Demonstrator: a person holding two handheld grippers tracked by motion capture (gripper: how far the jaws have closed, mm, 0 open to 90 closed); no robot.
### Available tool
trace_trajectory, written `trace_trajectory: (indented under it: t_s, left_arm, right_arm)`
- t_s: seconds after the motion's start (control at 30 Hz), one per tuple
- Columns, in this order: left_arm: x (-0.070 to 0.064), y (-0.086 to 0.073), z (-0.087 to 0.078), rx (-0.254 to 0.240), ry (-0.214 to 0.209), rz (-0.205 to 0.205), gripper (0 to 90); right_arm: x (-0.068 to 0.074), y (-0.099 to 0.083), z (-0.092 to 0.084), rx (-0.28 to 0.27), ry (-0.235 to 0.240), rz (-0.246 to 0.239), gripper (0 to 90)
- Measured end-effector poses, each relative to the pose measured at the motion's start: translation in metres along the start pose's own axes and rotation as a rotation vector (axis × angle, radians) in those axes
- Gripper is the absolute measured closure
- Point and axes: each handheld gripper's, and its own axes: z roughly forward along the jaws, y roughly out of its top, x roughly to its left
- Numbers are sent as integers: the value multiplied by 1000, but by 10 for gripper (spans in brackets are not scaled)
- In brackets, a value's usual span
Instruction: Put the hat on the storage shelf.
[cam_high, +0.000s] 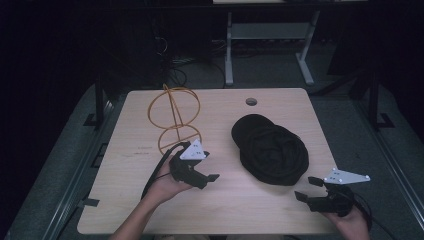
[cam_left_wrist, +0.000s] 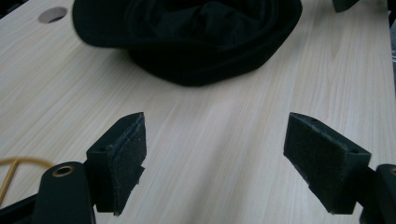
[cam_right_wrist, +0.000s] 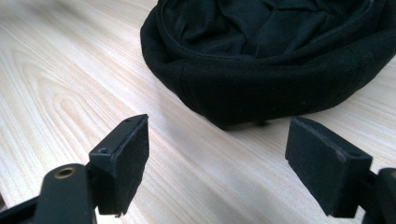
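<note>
A black cap (cam_high: 270, 150) lies upside down, its hollow facing up, on the right half of the light wooden table (cam_high: 125, 200). My left gripper (cam_high: 210, 166) hovers to the cap's left, open and empty, and its own view has the cap (cam_left_wrist: 196, 42) ahead beyond its spread jaws (cam_left_wrist: 215, 135). My right gripper (cam_high: 308, 189) is at the table's front right, just below the cap, also open and empty. Its view puts the cap's side wall (cam_right_wrist: 280, 60) close in front of its tips (cam_right_wrist: 217, 140). A yellow wire stand (cam_high: 175, 117) rises behind the left gripper.
A round cable hole (cam_high: 251, 101) sits near the table's far edge, also seen as the hole (cam_left_wrist: 52, 14) left of the cap. The legs of another desk (cam_high: 229, 50) stand on the dark floor behind. Bare wood lies between the two grippers.
</note>
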Motion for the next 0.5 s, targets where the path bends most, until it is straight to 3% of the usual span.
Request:
trace_trajectory:
  t_s: [0.1,0.5]
  left_arm:
    - [0,10,11,16,-25,24,211]
    - [-2,34,41,17,-89,52,234]
  right_arm:
    - [0,0,0,4,2,-2,213]
    - [-2,0,-1,-2,5,-3,213]
